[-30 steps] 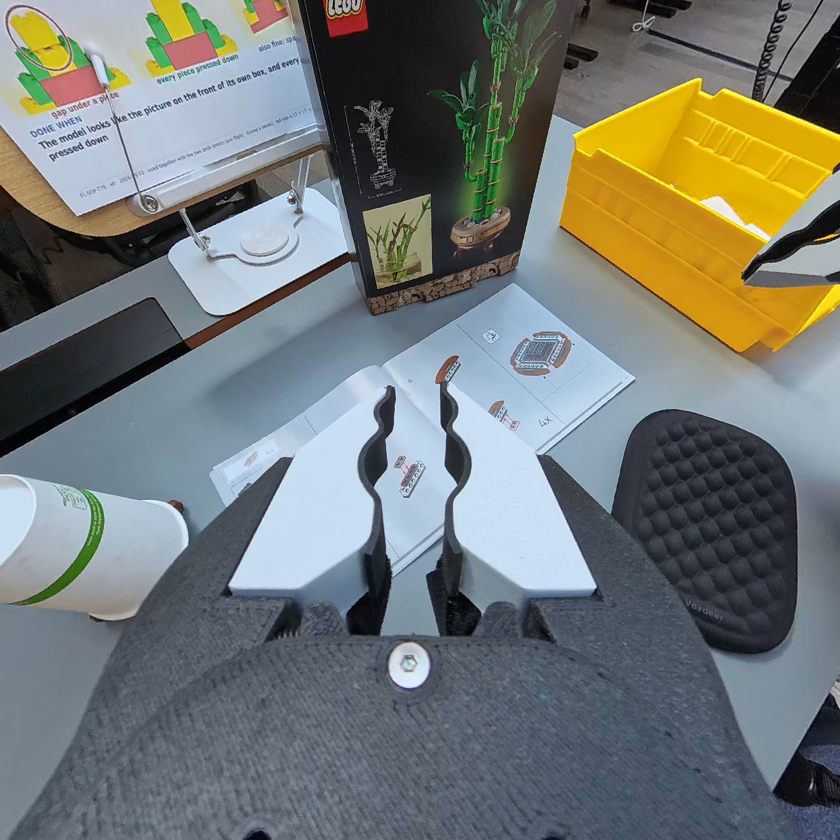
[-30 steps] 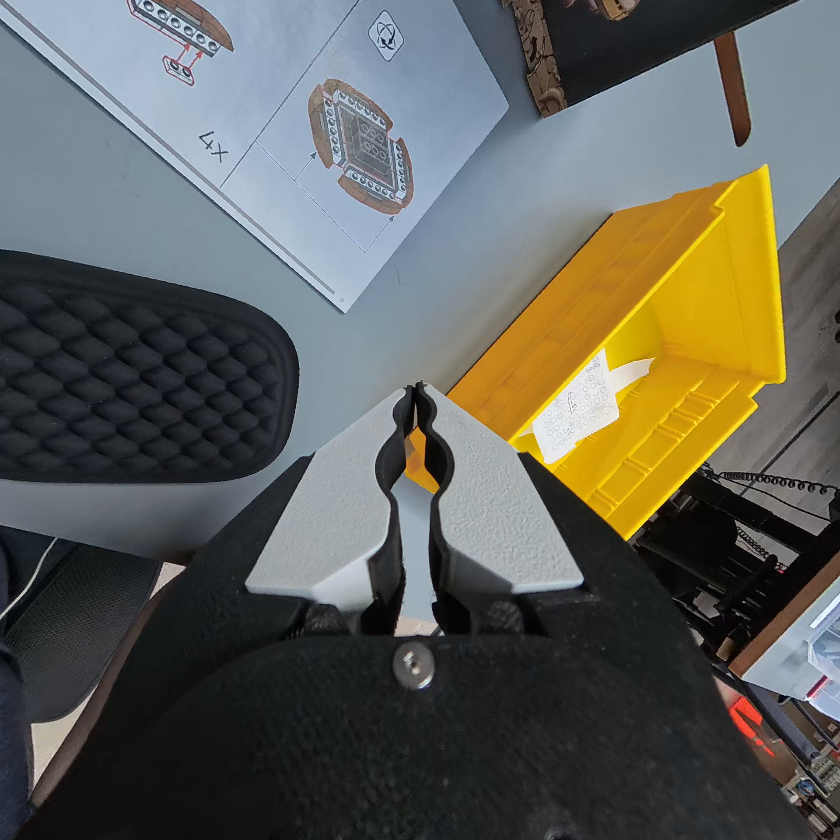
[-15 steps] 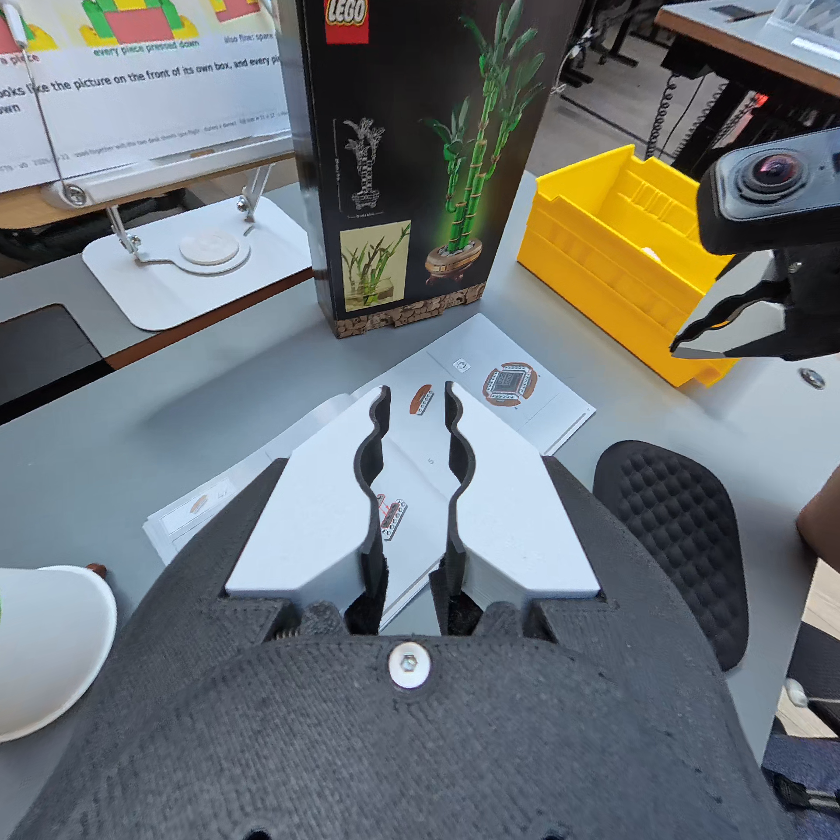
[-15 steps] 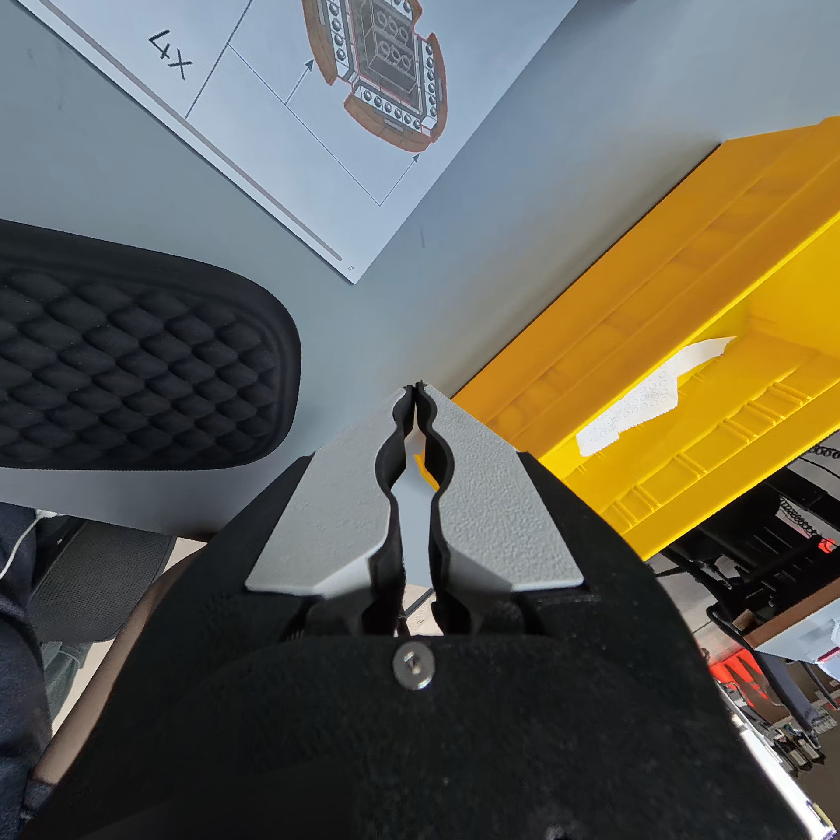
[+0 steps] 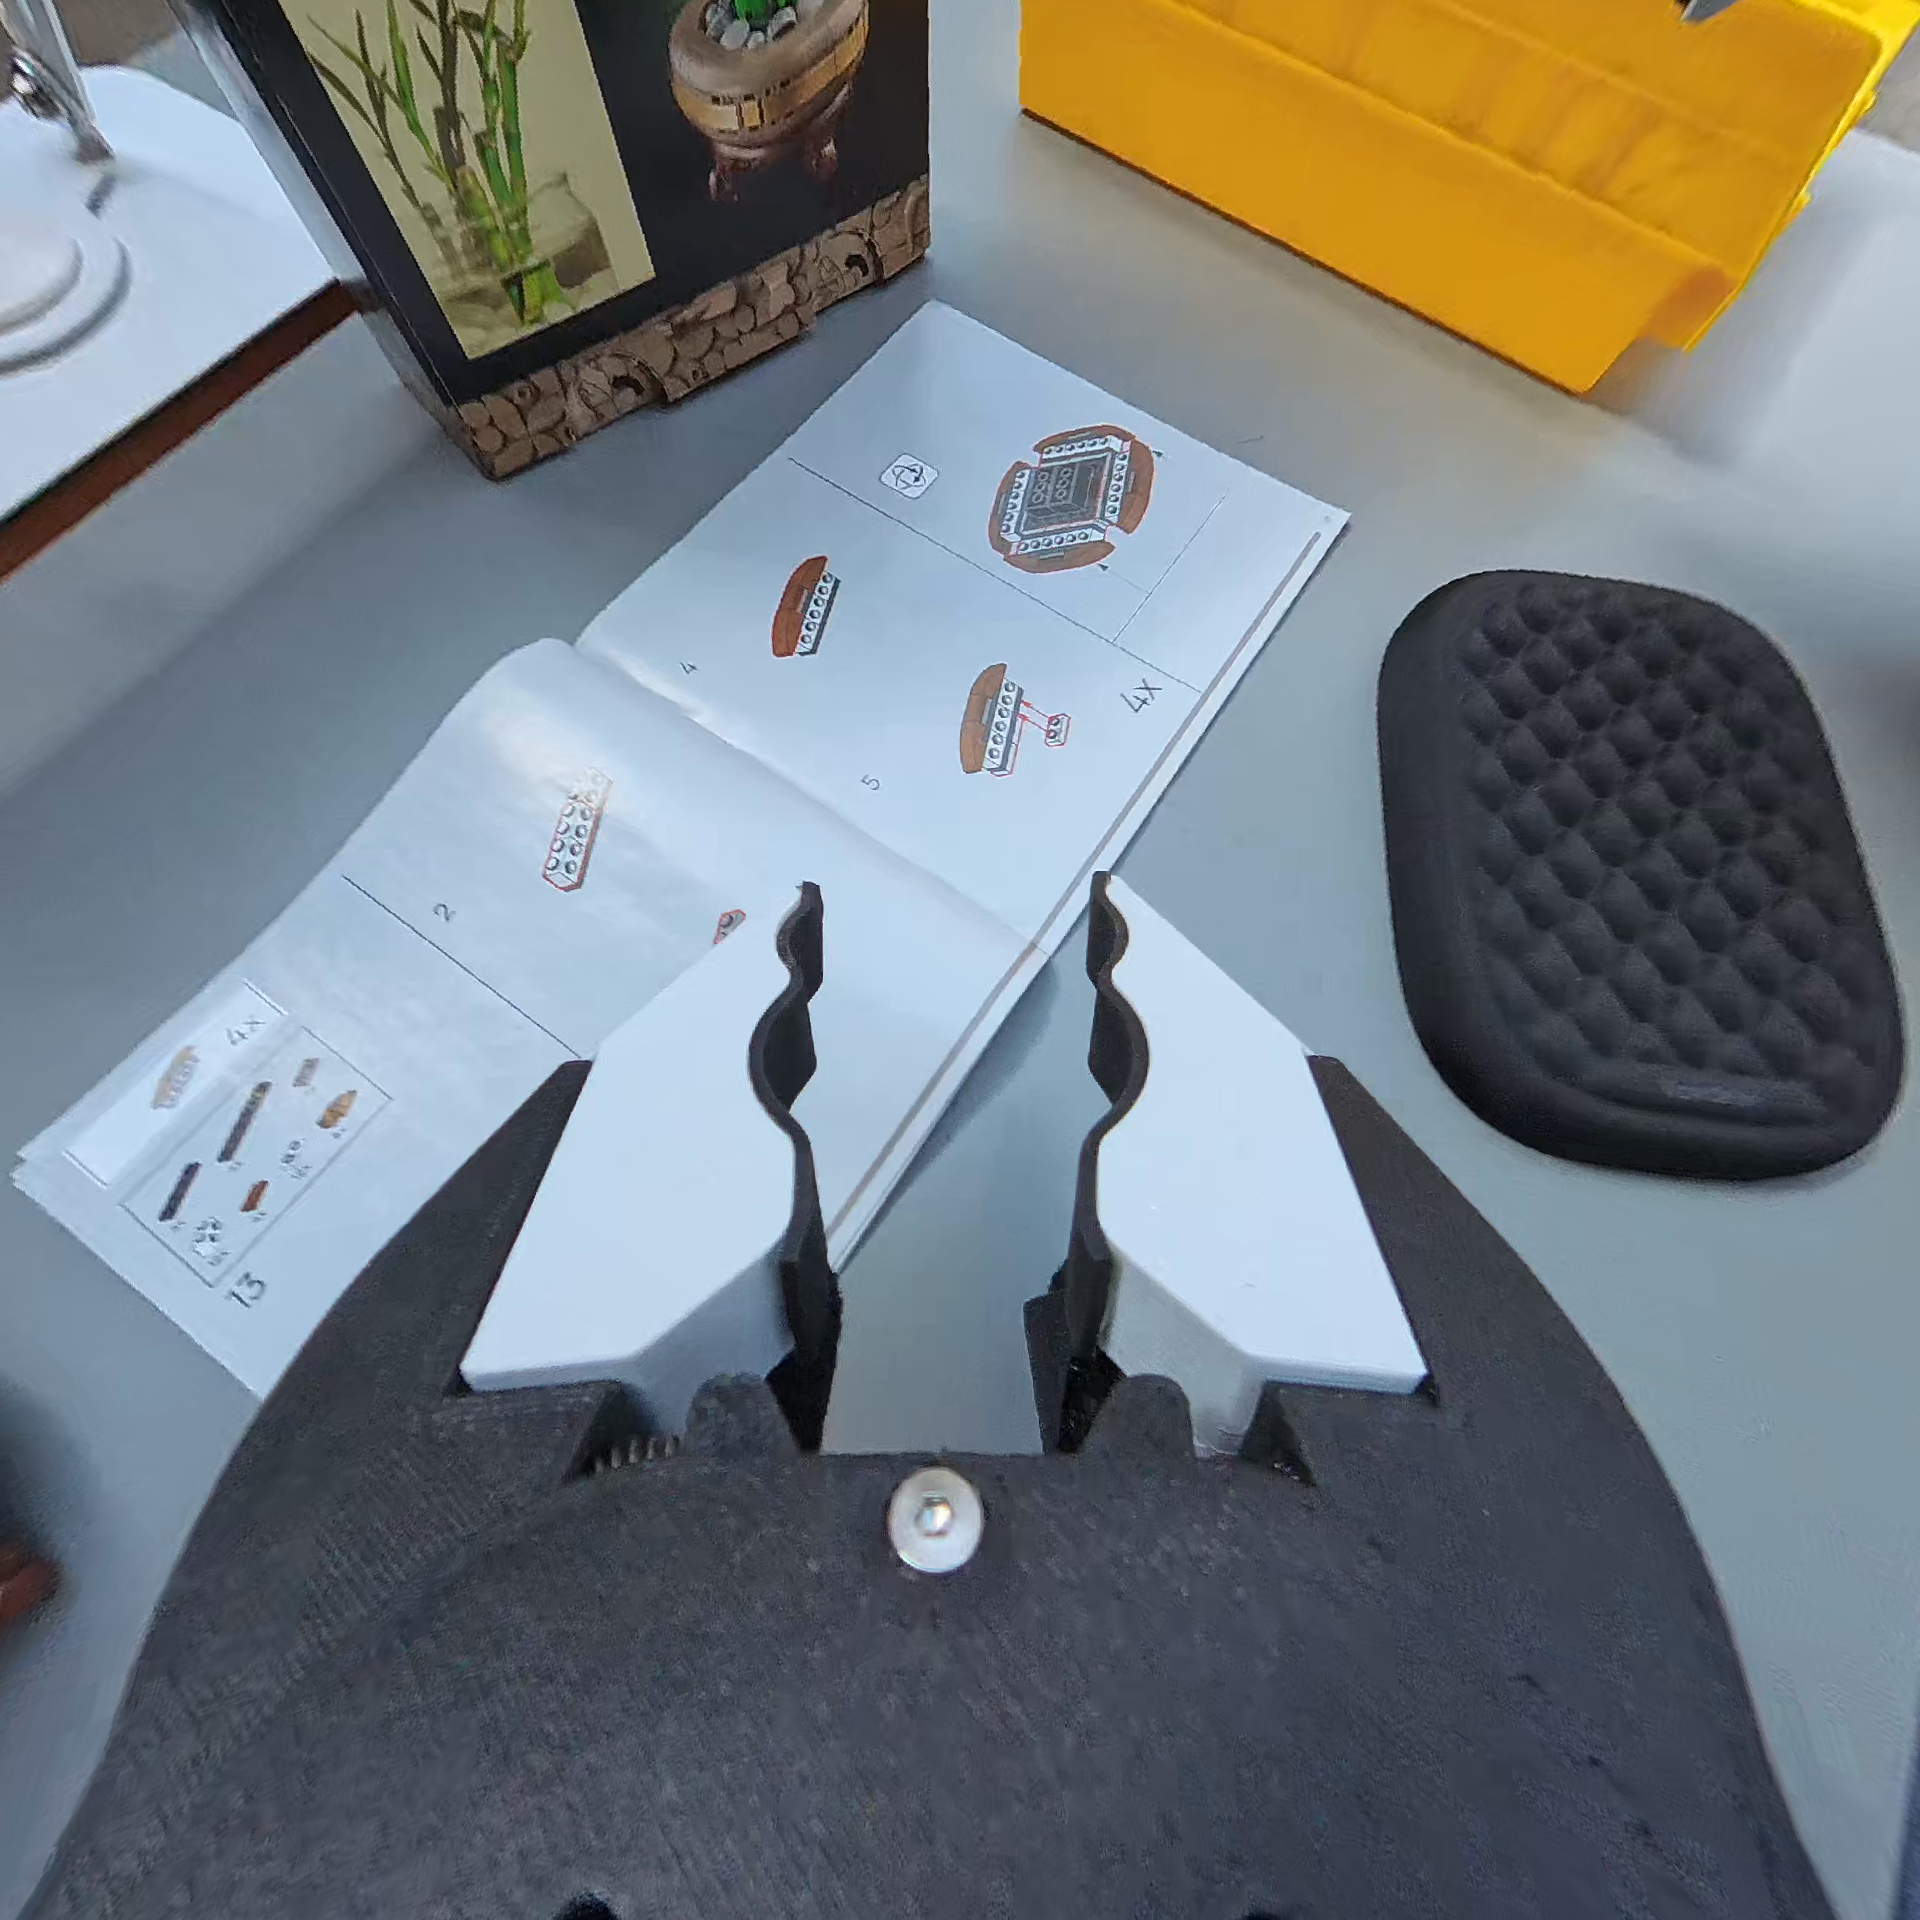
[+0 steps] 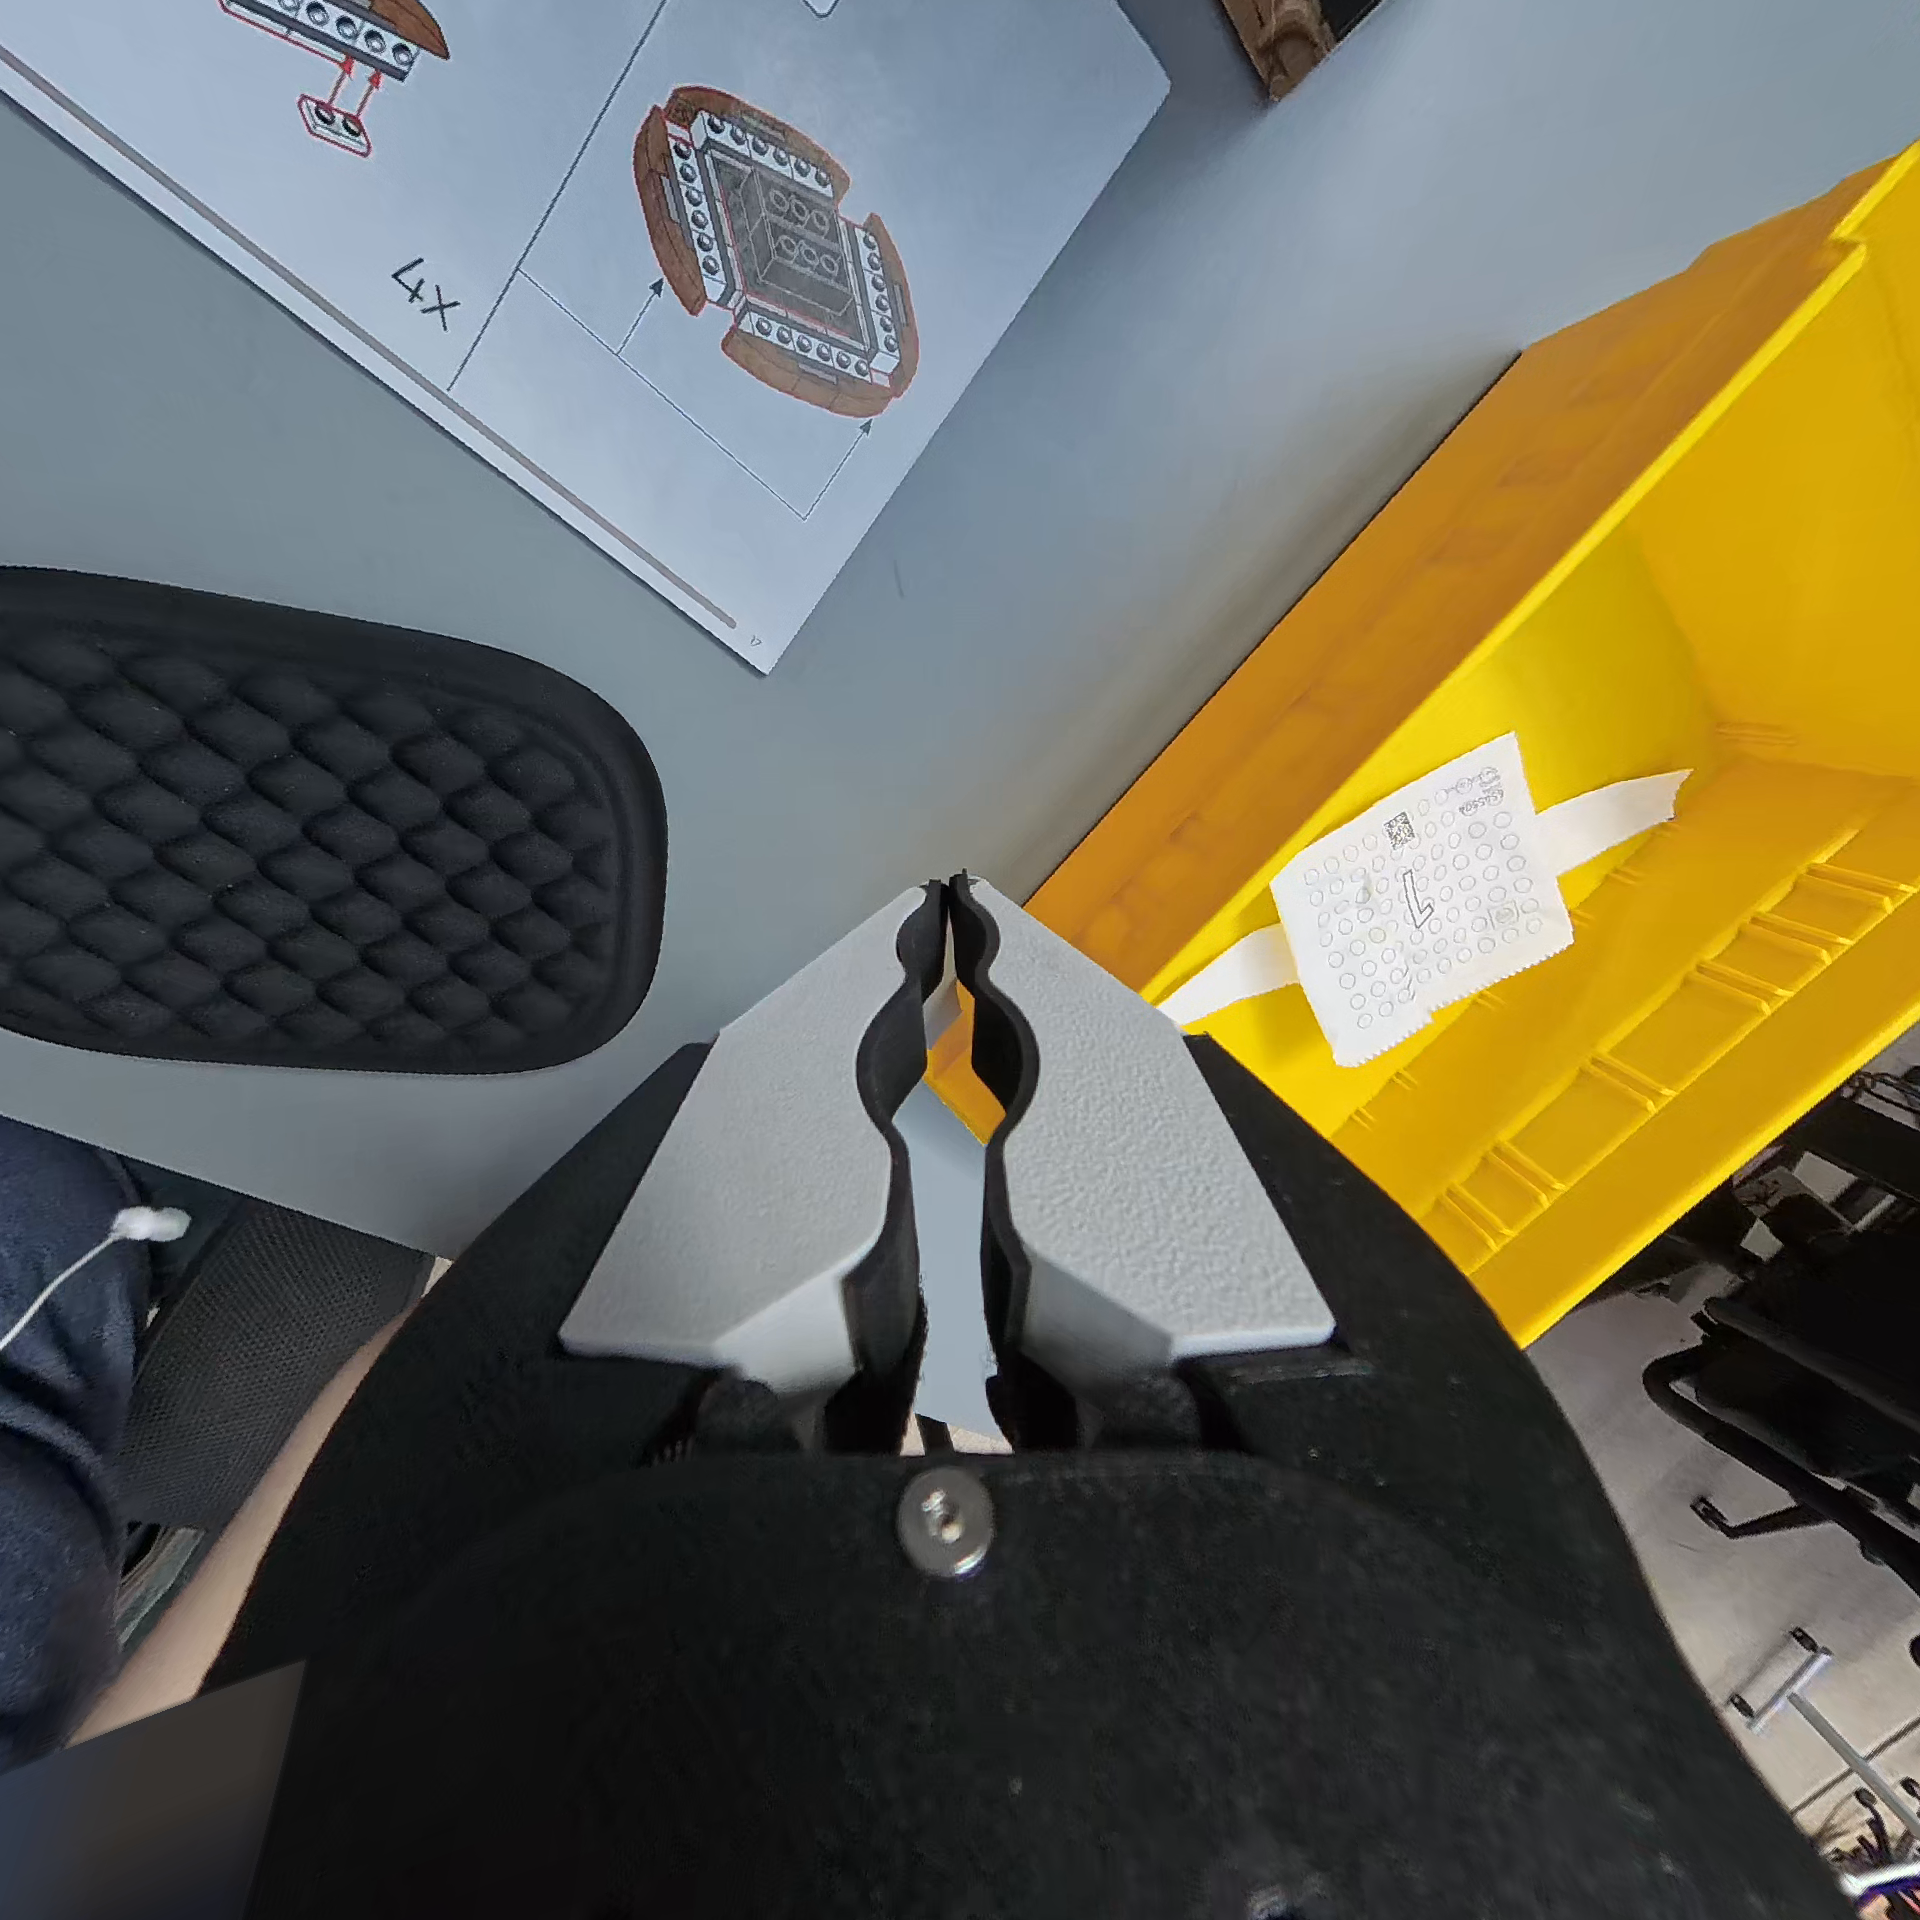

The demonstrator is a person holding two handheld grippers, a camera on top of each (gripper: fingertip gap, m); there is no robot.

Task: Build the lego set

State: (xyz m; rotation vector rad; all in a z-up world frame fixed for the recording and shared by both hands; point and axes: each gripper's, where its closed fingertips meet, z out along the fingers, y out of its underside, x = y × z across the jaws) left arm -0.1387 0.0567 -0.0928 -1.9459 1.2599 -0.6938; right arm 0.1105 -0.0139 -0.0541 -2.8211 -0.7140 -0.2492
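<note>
The open instruction booklet (image 5: pixel 831 790) lies flat on the grey table (image 5: pixel 260 644); its corner also shows in the right wrist view (image 6: pixel 623 260). The set's black box (image 5: pixel 582 187) stands upright behind it. My left gripper (image 5: pixel 951 899) is open and empty, low over the booklet's near edge. My right gripper (image 6: pixel 954 883) is shut and empty, hovering at the near corner of the yellow bin (image 6: pixel 1558 582). A white paper parts bag (image 6: pixel 1423 894) lies inside the bin. No loose bricks show.
A black dimpled pad (image 5: pixel 1621 862) lies right of the booklet, also in the right wrist view (image 6: pixel 291 831). The yellow bin (image 5: pixel 1455 156) sits at the back right. A white stand base (image 5: pixel 104 270) is at the back left. The table edge and a chair lie below the right gripper. Across from one pair of fingers to the other is roughly 25 centimetres.
My left gripper has opened wide and dropped forward and down towards the booklet. My right gripper stayed shut and shifted slightly by the bin, bringing the paper bag more into view.
</note>
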